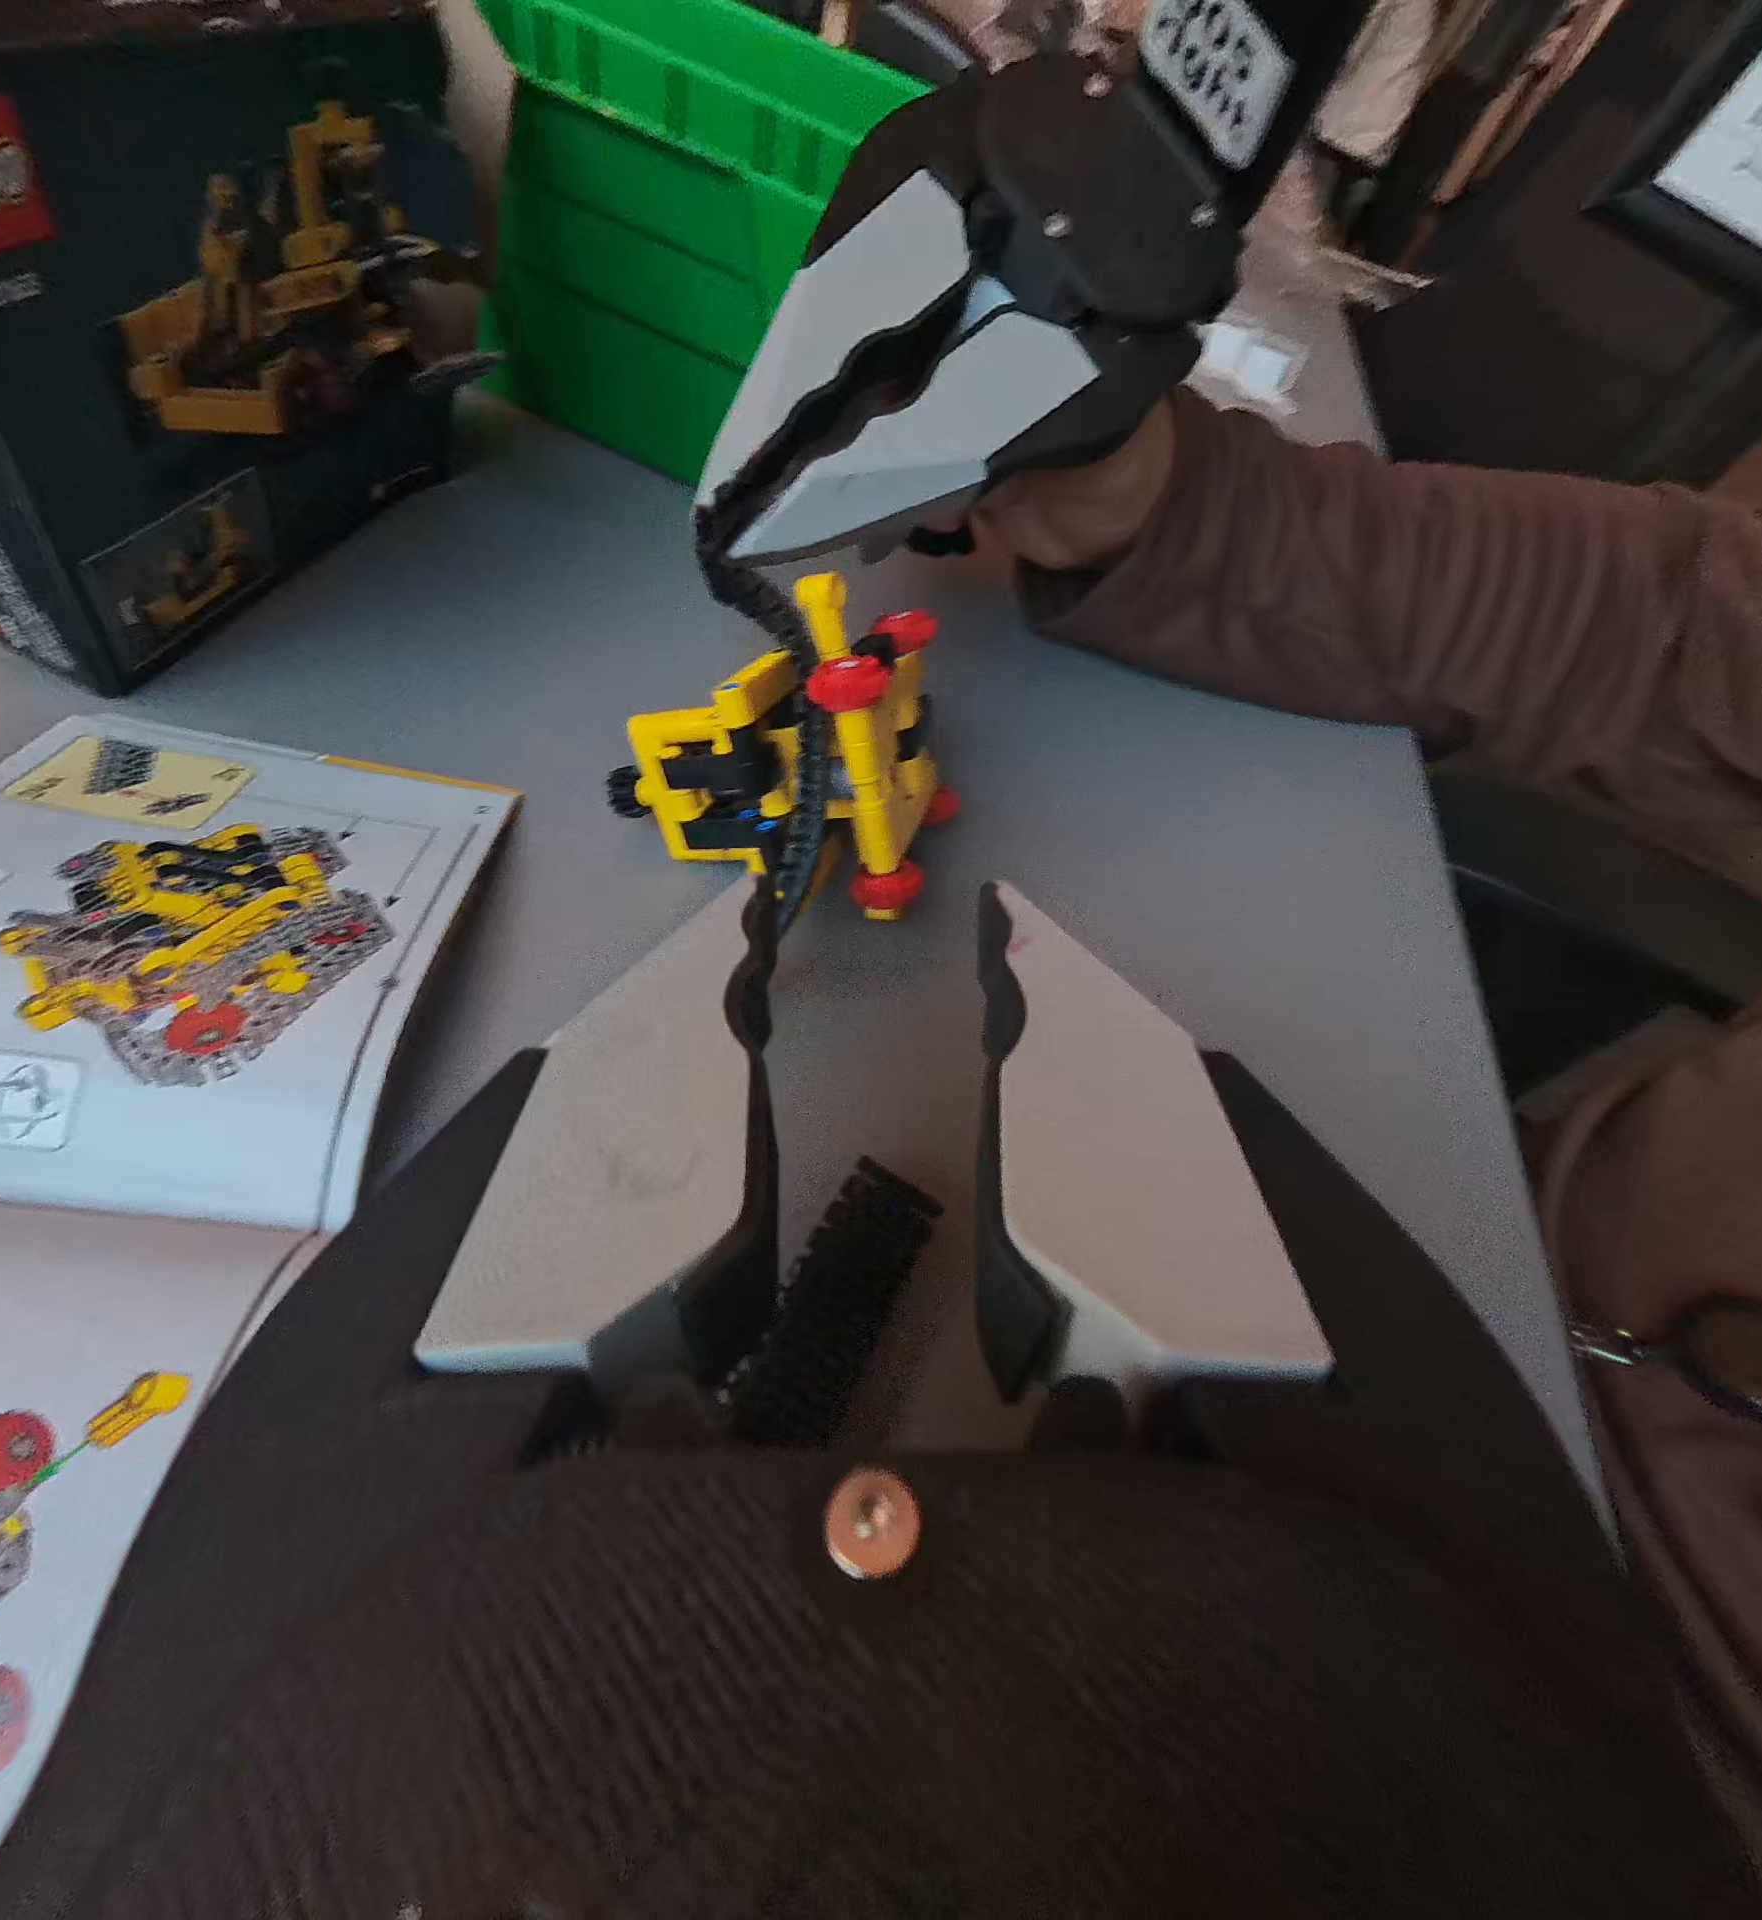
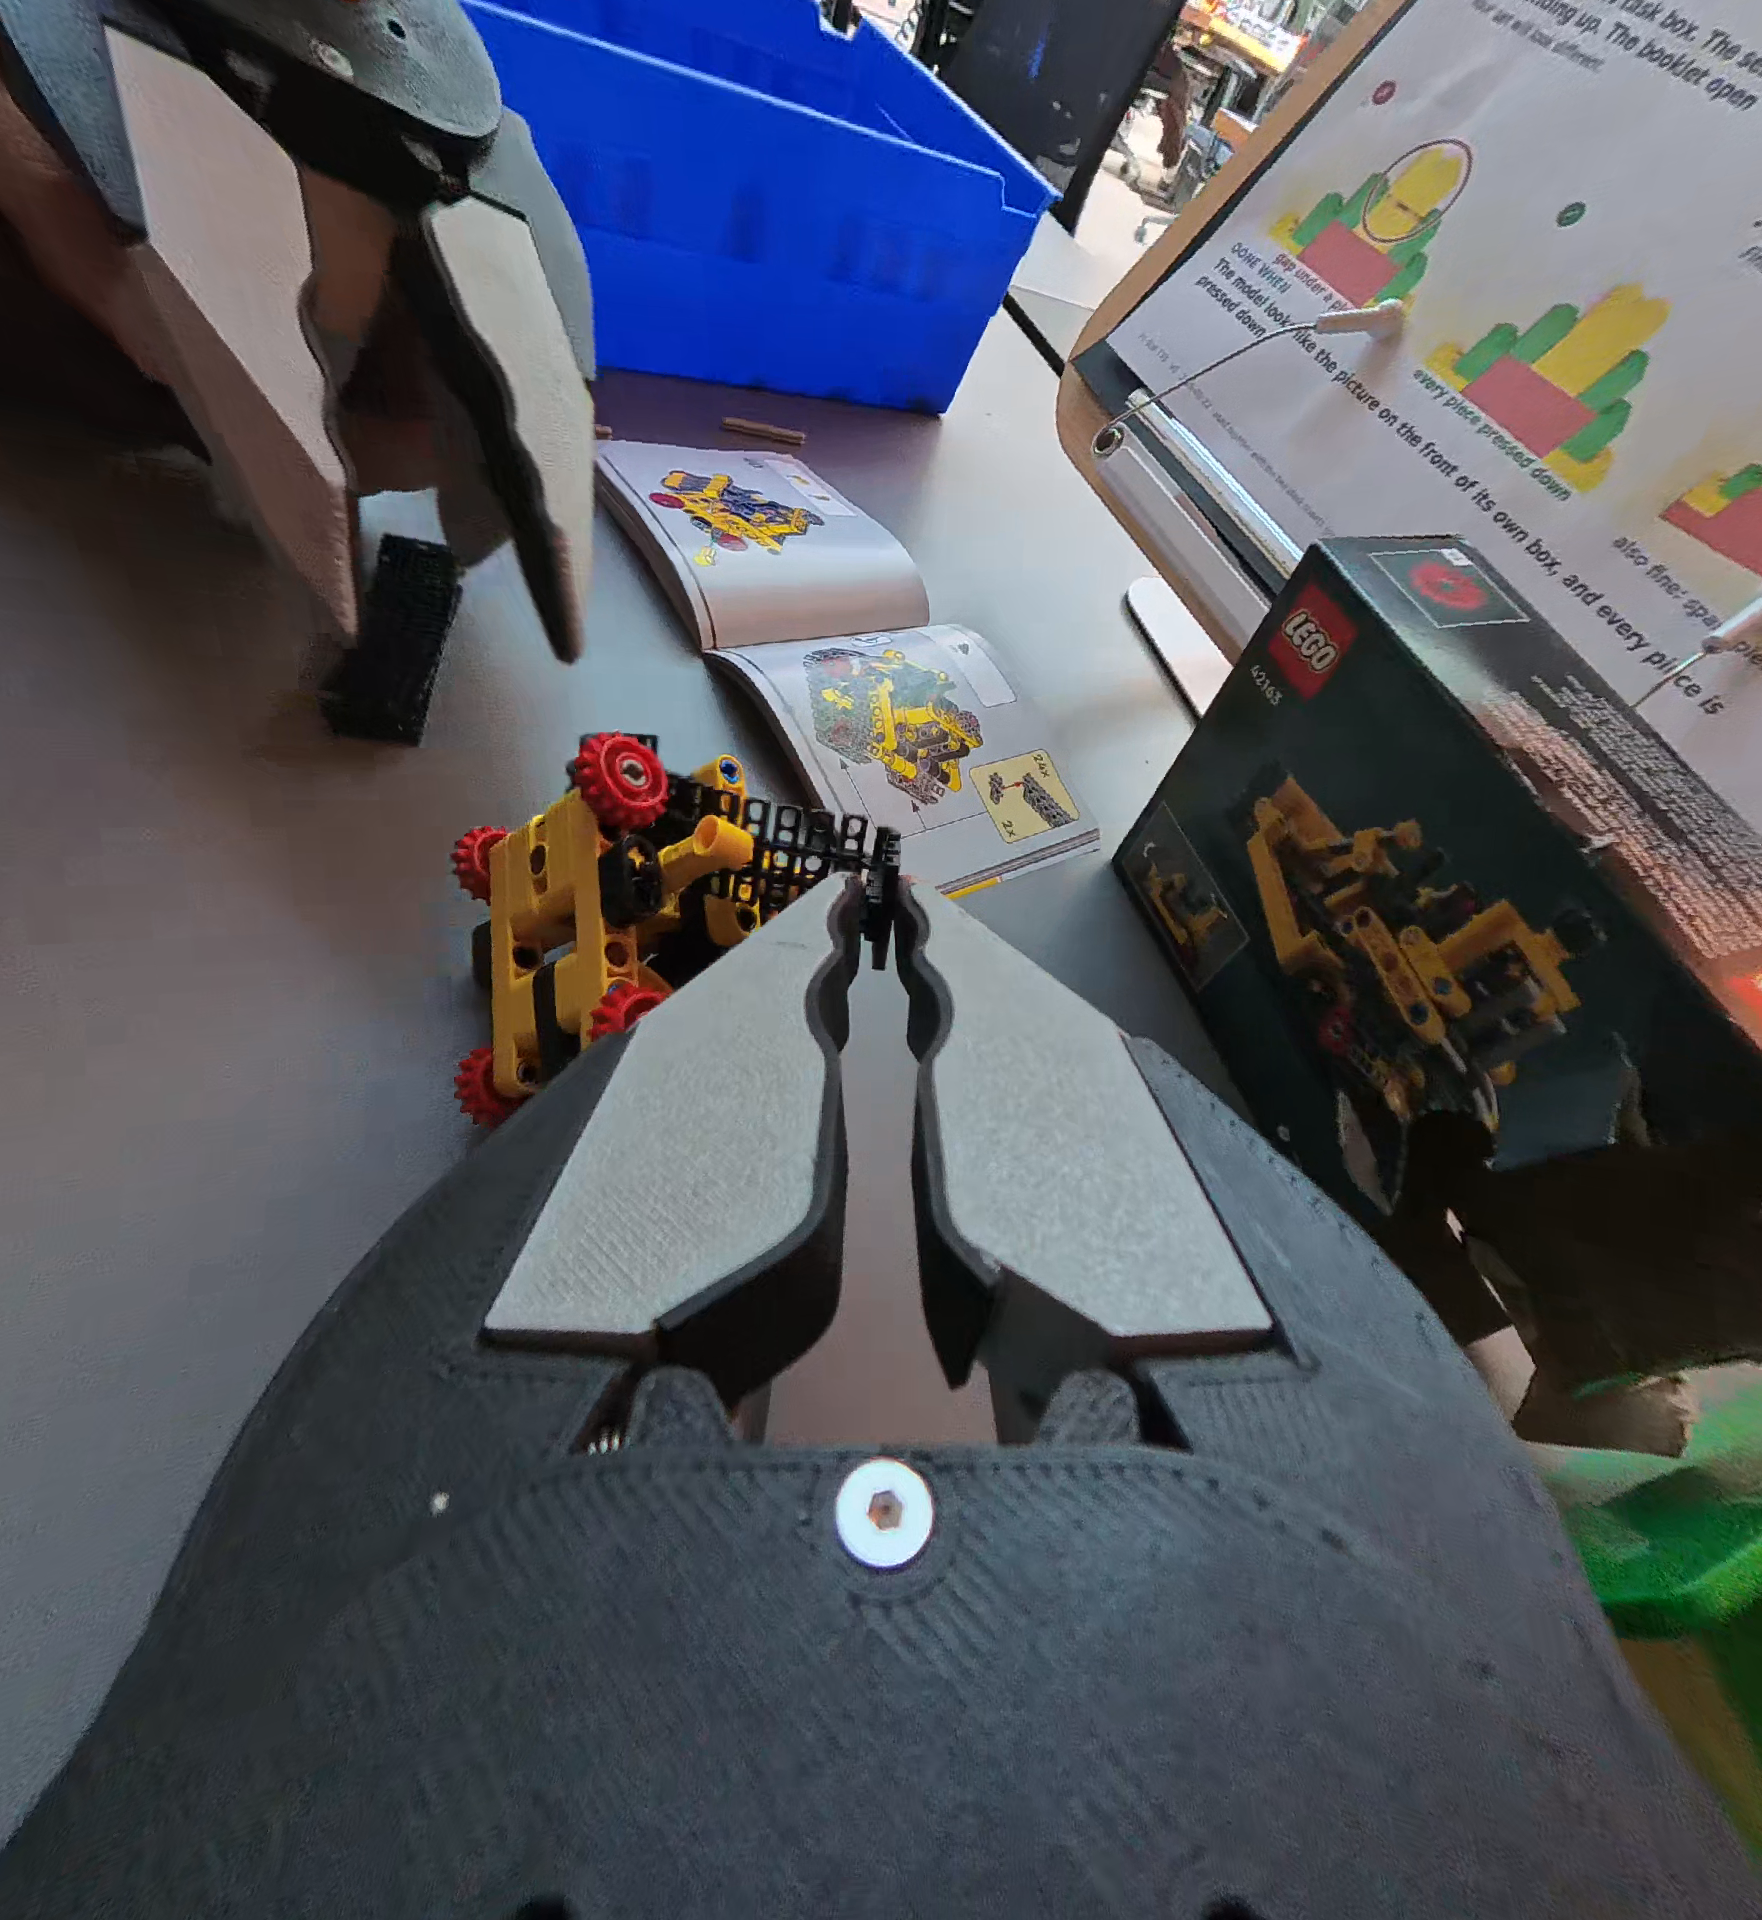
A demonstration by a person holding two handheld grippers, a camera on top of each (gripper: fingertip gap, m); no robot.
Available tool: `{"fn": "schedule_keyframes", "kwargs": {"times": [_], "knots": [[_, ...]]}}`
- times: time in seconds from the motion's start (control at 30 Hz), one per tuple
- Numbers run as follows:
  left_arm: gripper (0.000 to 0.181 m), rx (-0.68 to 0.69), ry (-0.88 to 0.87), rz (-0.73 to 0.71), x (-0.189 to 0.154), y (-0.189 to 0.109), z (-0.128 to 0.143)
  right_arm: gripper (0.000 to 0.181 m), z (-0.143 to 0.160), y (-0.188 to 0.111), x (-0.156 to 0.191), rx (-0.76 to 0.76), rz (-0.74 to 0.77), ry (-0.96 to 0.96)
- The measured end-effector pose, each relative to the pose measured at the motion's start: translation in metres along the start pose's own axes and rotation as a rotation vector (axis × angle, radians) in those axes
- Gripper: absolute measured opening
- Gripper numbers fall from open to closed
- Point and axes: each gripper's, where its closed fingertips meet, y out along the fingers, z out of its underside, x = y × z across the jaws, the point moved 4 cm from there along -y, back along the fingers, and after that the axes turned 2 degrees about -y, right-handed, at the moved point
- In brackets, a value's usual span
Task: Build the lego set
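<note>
A yellow lego chassis (image 1: 711,769) with red sprocket wheels lies on its side on the grey table (image 1: 1168,831); it also shows in the right wrist view (image 2: 544,914). My right gripper (image 2: 877,899) is shut on the end of a black track chain (image 2: 815,836). In the left wrist view this gripper (image 1: 719,528) holds the chain (image 1: 804,748) up, draped down over the chassis. My left gripper (image 1: 872,914) is open and empty just in front of the chassis. A second black track strip (image 1: 835,1299) lies on the table between its fingers; in the right wrist view the strip (image 2: 394,644) lies below the left gripper (image 2: 451,623).
An open instruction booklet (image 1: 181,966) (image 2: 856,675) lies left of the chassis. The set's dark box (image 1: 181,312) (image 2: 1428,883) stands behind it, next to a green bin (image 1: 669,239). A blue bin (image 2: 783,229) and a clipboard stand (image 2: 1479,312) are farther off. A brown sleeve (image 1: 1428,623) crosses the right side. About 10 cm separates my left fingertips from my right.
</note>
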Motion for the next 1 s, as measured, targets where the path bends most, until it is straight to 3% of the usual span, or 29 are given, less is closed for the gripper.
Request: {"fn": "schedule_keyframes", "kwargs": {"times": [0.1,0.2,0.3,0.4,0.5,0.87,1.0], "knots": [[0.039,0.055,0.06,-0.128,0.018,0.007,0.005,0.003,0.004,0.0,0.0,-0.005,-0.022,0.004],[0.04,0.131,0.103,-0.123,0.016,0.02,0.009,0.004,0.007,-0.005,-0.003,-0.008,-0.034,0.008],[0.029,0.211,0.156,-0.149,0.017,0.029,0.015,0.003,0.009,-0.012,-0.001,-0.026,-0.064,0.029],[0.003,0.241,0.228,-0.17,0.015,0.029,0.016,0.003,0.015,-0.016,0.001,-0.013,-0.1,0.071],[0.001,0.229,0.258,-0.194,0.016,0.026,0.012,0.003,0.019,-0.018,0.002,-0.006,-0.122,0.121],[0.001,0.203,-0.011,-0.06,0.016,0.023,-0.005,0.002,0.027,-0.023,-0.006,-0.016,-0.215,0.418],[0.001,0.234,-0.038,-0.064,0.016,0.017,-0.016,0.002,0.027,-0.03,0.005,0.027,-0.275,0.399]]}}
